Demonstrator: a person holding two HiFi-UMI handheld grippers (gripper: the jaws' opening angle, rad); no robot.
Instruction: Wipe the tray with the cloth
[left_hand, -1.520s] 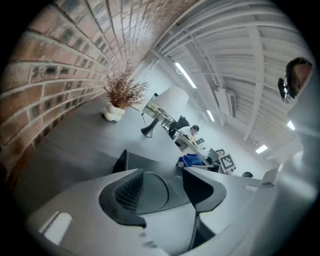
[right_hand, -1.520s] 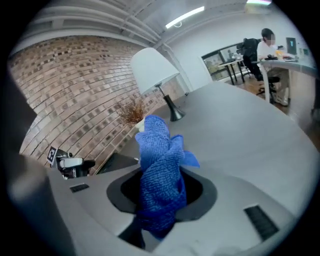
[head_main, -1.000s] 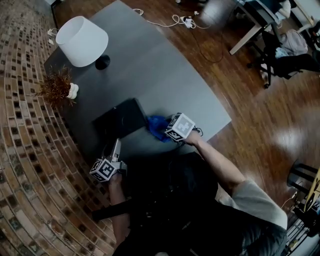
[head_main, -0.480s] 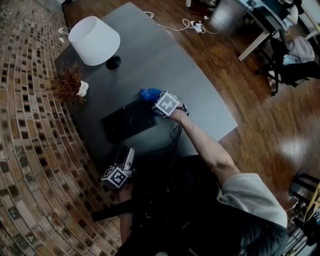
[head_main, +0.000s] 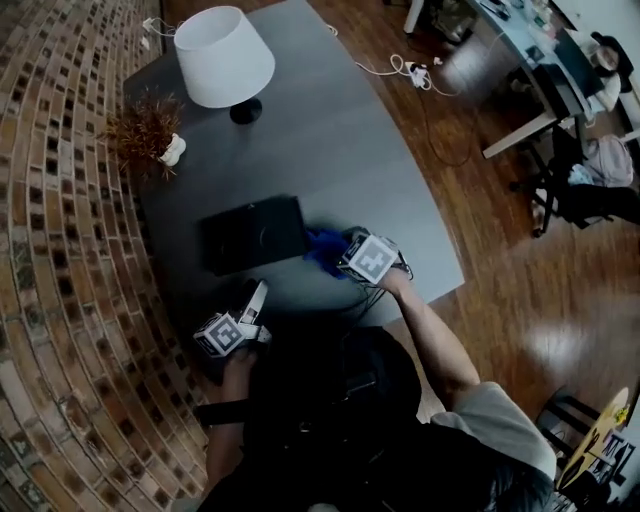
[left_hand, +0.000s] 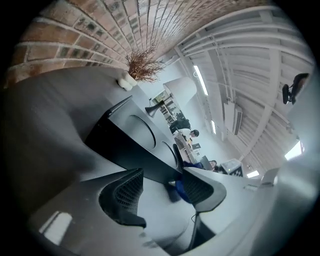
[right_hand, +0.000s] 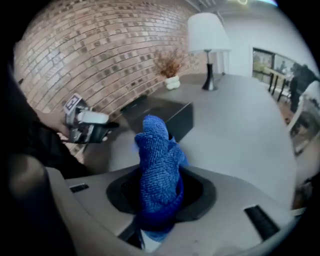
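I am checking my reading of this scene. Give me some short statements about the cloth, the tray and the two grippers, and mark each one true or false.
1. The right gripper has the blue cloth clamped between its jaws. True.
2. The left gripper grips the black tray. False: its jaws stand apart with nothing between them; the tray lies ahead of them.
3. The cloth is spread over the middle of the tray. False: it is bunched up in the gripper, beside the tray's right edge in the head view.
4. A white lamp and a dried plant stand on the grey table beyond the tray. True.
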